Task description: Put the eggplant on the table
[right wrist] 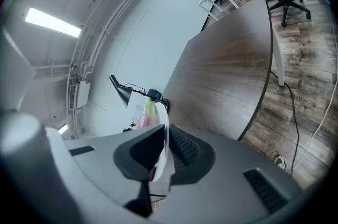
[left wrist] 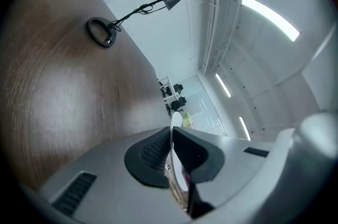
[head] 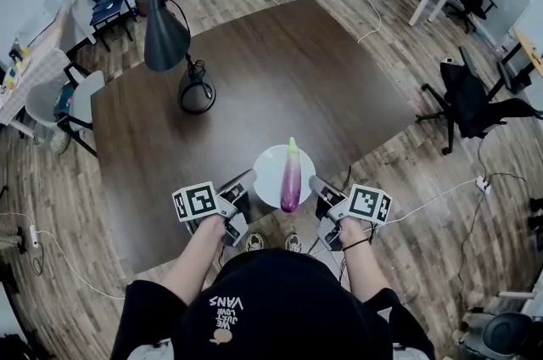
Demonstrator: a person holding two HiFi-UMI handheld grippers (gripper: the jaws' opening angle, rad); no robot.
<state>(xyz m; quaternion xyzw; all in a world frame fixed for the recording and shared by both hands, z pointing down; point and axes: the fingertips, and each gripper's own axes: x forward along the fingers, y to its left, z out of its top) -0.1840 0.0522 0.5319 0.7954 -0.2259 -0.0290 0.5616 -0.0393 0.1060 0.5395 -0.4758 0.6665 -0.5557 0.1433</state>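
The table (head: 254,78) is dark brown wood, matt, with fine grain lines. The floor (head: 407,61) is lighter wood in planks, streaky and a bit worn. The plate (head: 267,167) is white and smooth, with a thin hard rim. The eggplant (head: 291,176) has smooth, shiny purple skin and a pale green end. The lamp (head: 161,36) has a dark shade that looks like metal, with a soft shine. The left gripper (left wrist: 170,151) and right gripper (right wrist: 162,151) have smooth grey plastic shells. Their pads (left wrist: 153,154) are black, matt and ribbed, like rubber. The cap (head: 271,299) is black cloth.
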